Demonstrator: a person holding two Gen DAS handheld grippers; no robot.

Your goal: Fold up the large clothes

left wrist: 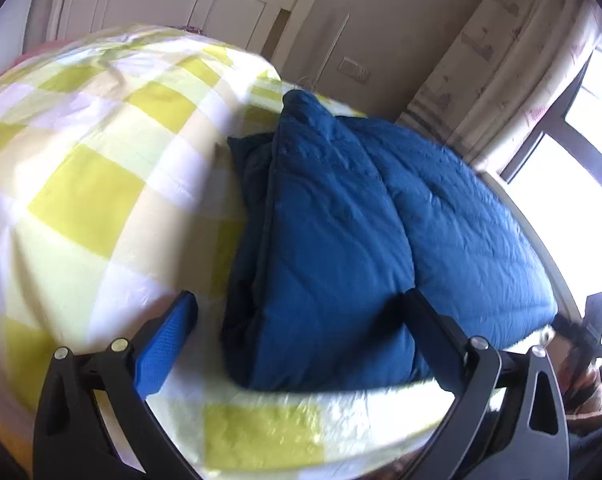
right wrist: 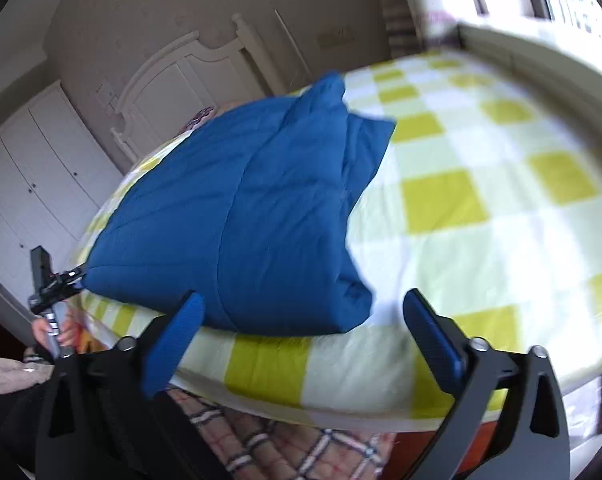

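A blue quilted garment (left wrist: 341,220) (right wrist: 229,208) lies folded in a thick bundle on a bed with a yellow and white checked sheet (left wrist: 81,200) (right wrist: 481,200), close to the bed's near edge. My left gripper (left wrist: 301,320) is open just before the bundle's near end; its left pad is over the sheet and its right finger (left wrist: 429,332) overlaps the cloth. My right gripper (right wrist: 301,320) is open too, at the bundle's near right corner, with nothing pressed between its pads. Each view shows the other gripper (left wrist: 589,328) (right wrist: 45,280) close to a near corner of the garment.
A white headboard (left wrist: 237,0) (right wrist: 181,76) stands at the far end of the bed. White wardrobe doors (right wrist: 33,168) are on the left, and a curtain (left wrist: 501,60) and bright window (left wrist: 581,128) on the right. A person's checked clothing (right wrist: 281,440) is below the bed edge.
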